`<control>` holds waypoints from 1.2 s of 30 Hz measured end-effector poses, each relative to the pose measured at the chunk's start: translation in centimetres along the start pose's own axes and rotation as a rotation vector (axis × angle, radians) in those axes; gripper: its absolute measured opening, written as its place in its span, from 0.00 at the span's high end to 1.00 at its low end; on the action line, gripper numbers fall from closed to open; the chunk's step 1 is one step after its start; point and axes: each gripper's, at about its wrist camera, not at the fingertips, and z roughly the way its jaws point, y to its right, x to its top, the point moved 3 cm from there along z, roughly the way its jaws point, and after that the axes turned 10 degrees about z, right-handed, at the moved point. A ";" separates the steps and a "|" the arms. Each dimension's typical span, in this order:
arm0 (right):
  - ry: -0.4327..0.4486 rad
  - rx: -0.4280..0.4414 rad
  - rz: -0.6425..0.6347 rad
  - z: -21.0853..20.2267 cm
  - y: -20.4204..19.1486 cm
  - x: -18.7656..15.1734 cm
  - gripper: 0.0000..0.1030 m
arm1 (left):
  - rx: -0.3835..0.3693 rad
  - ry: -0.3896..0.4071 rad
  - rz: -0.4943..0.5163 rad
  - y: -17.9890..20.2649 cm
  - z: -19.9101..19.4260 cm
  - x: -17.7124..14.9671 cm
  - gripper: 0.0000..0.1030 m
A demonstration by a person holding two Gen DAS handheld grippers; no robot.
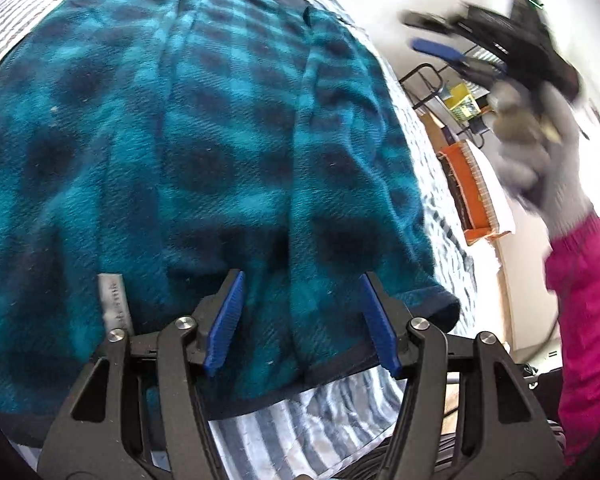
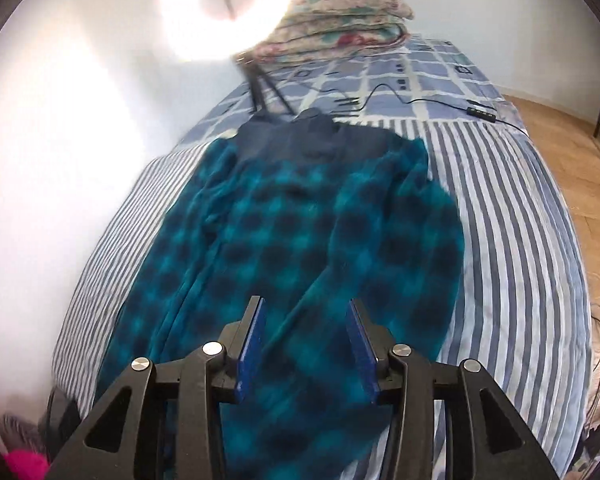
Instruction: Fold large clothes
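A large teal and dark-blue checked fleece garment lies spread flat on the striped bed cover, its navy collar at the far end. In the left wrist view the same garment fills the frame, with its dark hem near the bed's edge and a grey label beside it. My left gripper hovers open just above the hem, nothing pinched. My right gripper is open and empty, held higher over the garment's lower half. It shows blurred as the right gripper, in a grey-gloved hand with a pink sleeve.
A folded floral quilt lies at the bed's head beside a bright ring light on a tripod. A black cable with a controller crosses the checked sheet. Wooden floor lies right of the bed. An orange box and black rack stand beyond.
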 end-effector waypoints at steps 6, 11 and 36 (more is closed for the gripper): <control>-0.001 -0.109 -0.009 5.5 -0.7 4.7 0.57 | -0.047 -0.022 0.047 1.2 1.4 0.0 0.96; -0.008 -0.216 -0.037 9.9 -1.7 7.5 0.54 | -0.078 -0.005 0.061 1.6 1.0 0.0 0.98; -0.022 -0.252 -0.227 17.2 -8.1 8.3 0.80 | -0.032 0.001 0.095 0.5 -0.7 -1.7 1.00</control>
